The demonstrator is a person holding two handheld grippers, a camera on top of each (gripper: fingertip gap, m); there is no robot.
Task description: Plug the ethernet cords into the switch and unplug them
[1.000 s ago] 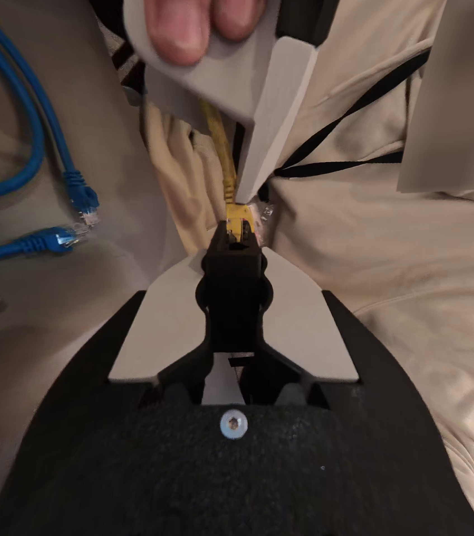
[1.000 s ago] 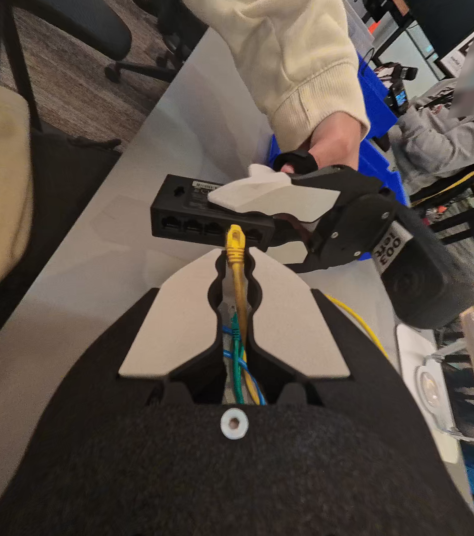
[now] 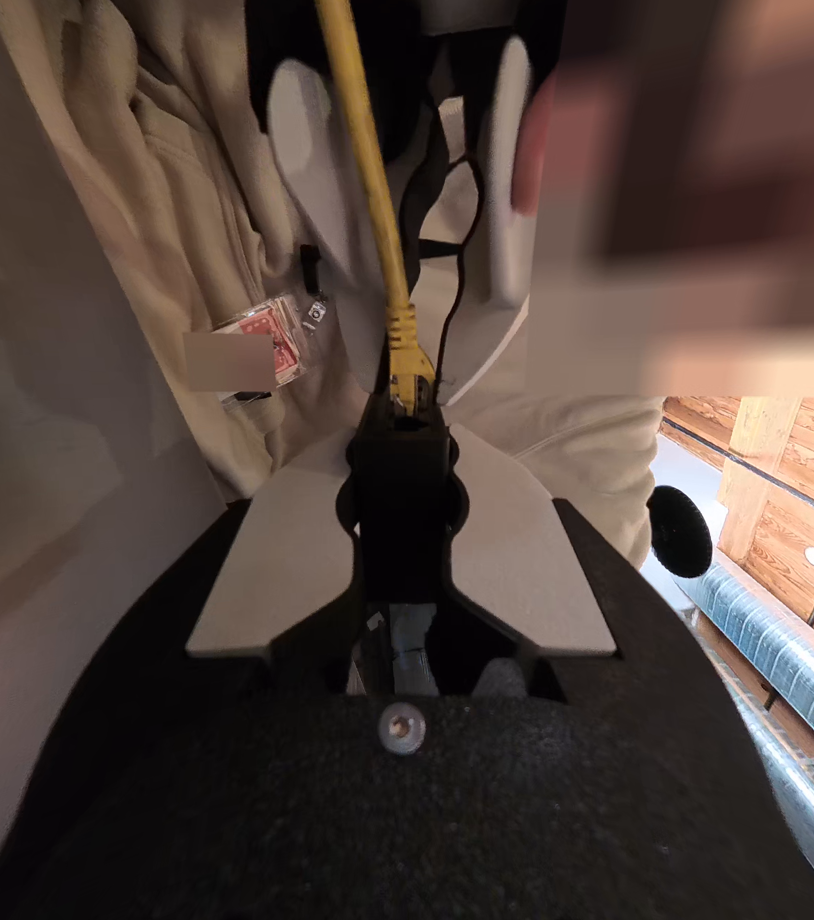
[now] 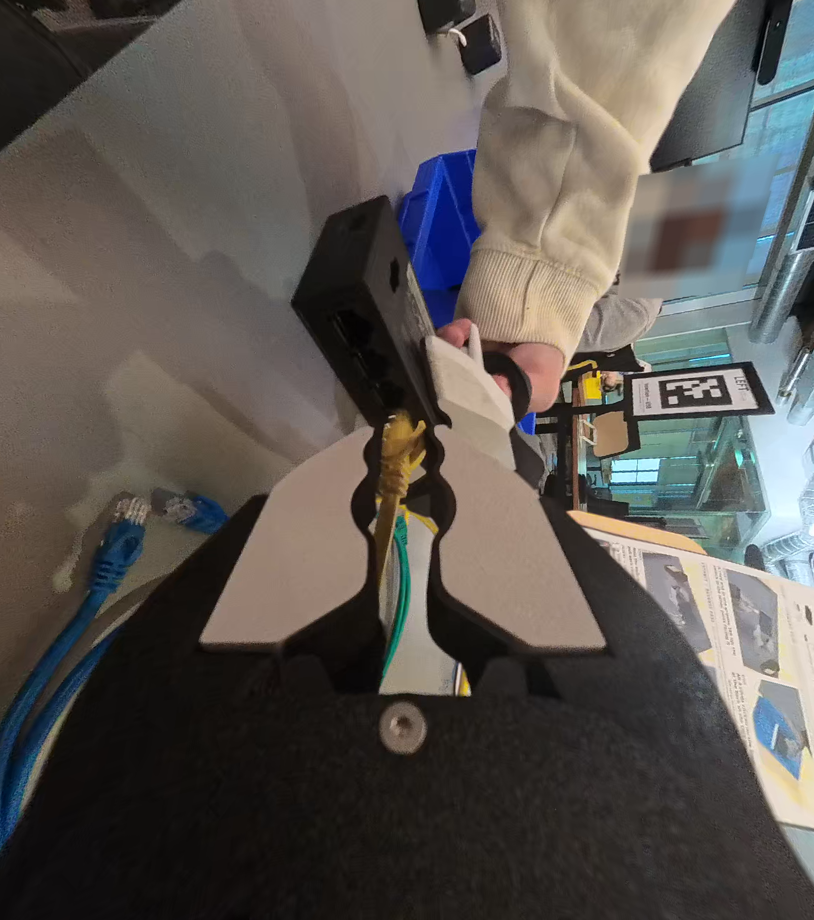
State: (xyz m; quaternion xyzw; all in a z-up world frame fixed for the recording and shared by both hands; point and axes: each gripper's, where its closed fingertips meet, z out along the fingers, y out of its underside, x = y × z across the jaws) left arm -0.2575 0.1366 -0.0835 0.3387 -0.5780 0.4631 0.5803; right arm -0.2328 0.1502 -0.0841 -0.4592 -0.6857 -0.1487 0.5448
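Observation:
The black switch (image 4: 352, 298) is held off the table, tilted on edge, with its row of ports facing me. My left gripper (image 3: 402, 438) is shut on the switch (image 3: 402, 503), which shows end-on in the left wrist view. One of its white fingers (image 4: 465, 393) shows in the right wrist view. My right gripper (image 4: 402, 443) is shut on the yellow cord's plug (image 4: 397, 448), whose tip sits in the switch's nearest port. In the left wrist view the yellow plug (image 3: 407, 366) enters the switch and its cable runs up between the right gripper's fingers (image 3: 295, 124).
Two blue cords (image 4: 113, 547) lie on the grey table (image 4: 146, 249) at lower left. A green cord (image 4: 402, 587) runs under my right gripper. A blue bin (image 4: 440, 224) stands behind the switch. A printed sheet (image 4: 743, 672) lies at the right. The person's cream sleeve (image 4: 544, 199) is close by.
Both grippers have rolled, and the switch has turned from level to tilted on edge. The yellow plug stays at the same port. The blue cords have left the left wrist view.

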